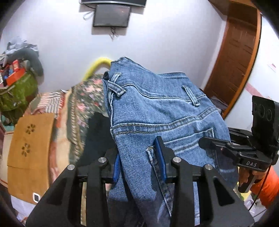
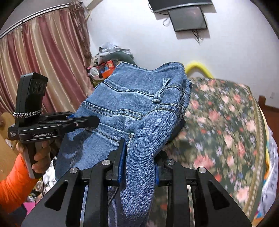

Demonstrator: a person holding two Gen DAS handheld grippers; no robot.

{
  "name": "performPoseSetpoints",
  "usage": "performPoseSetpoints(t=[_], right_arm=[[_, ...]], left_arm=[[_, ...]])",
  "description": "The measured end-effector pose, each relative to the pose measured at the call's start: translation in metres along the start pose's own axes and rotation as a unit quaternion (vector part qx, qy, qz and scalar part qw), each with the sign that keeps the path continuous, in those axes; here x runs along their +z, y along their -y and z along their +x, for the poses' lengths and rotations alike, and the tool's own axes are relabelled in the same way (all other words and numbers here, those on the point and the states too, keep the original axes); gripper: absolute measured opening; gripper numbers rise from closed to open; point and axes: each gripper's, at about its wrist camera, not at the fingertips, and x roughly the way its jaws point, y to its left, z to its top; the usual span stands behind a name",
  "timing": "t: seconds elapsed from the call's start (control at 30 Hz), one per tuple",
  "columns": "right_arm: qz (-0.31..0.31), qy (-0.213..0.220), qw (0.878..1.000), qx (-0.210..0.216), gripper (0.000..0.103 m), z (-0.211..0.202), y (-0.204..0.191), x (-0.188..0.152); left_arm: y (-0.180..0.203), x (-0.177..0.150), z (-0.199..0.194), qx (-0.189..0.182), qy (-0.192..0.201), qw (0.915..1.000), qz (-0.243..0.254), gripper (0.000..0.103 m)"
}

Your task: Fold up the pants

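- Blue denim: the pants [image 1: 157, 111], lifted clear of the bed and held up in front of you, waistband end uppermost, belt loops and back seams facing the cameras, the rest hanging down between the two tools.
- Your left tool [image 1: 139, 165]: black frame, blue pads, closed on a bunched fold of the pants; the cloth fills the gap between the pads and trails down below them.
- Your right tool [image 2: 139, 162]: same build, also closed on a thick fold of the pants, with the denim draped over the right pad so that pad is mostly hidden.
- In the left wrist view, your right tool shows at the right edge, its fingertip touching the edge of the denim; in the right wrist view, your left tool shows at the left edge, fingertip likewise against the cloth, gripped by your hand [image 2: 41, 157] in an orange sleeve [image 2: 15, 190].
- Bed [image 2: 226, 125]: dark floral cover, below and behind the pants, blurred in the right wrist view.
- Yellow padded rail [image 1: 97, 66]: behind the pants, at the far end of the bed.
- Dark screen [image 1: 111, 15]: mounted high on the white wall.
- Pink and cream curtain [image 2: 43, 57]: left of the right wrist view.
- Wooden door [image 1: 233, 57]: right of the left wrist view.
- Heap of clothes and boxes [image 1: 15, 75]: against the wall, left of the bed.
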Motion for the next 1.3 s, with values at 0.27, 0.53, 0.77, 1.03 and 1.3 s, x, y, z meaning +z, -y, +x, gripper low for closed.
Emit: performPoseSetpoints(t=[0.27,0.53,0.77,1.03,1.3], right_arm=[[-0.007,-0.012,1.0,-0.003,0.024,0.078,0.009,0.029],[0.019,-0.051,0.998,-0.017,0.023,0.16,0.038,0.024],[0.044,-0.096,0.994,-0.035,0.023,0.219,0.07,0.008],[0.062,-0.137,0.987,-0.056,0.026,0.246,0.091,-0.015],[0.046,-0.14,0.986,-0.082,0.031,0.205,0.077,-0.015]], left_arm=[[-0.064,0.02,0.048,0.027,-0.006,0.9993,-0.023,0.033],[-0.123,0.012,0.141,0.037,-0.056,0.9953,-0.07,0.033],[-0.147,-0.01,0.22,0.038,-0.094,0.9914,-0.082,0.032],[-0.156,-0.031,0.267,0.034,-0.126,0.988,-0.082,0.038],[-0.152,-0.032,0.22,0.075,-0.106,0.9884,-0.079,0.041]])
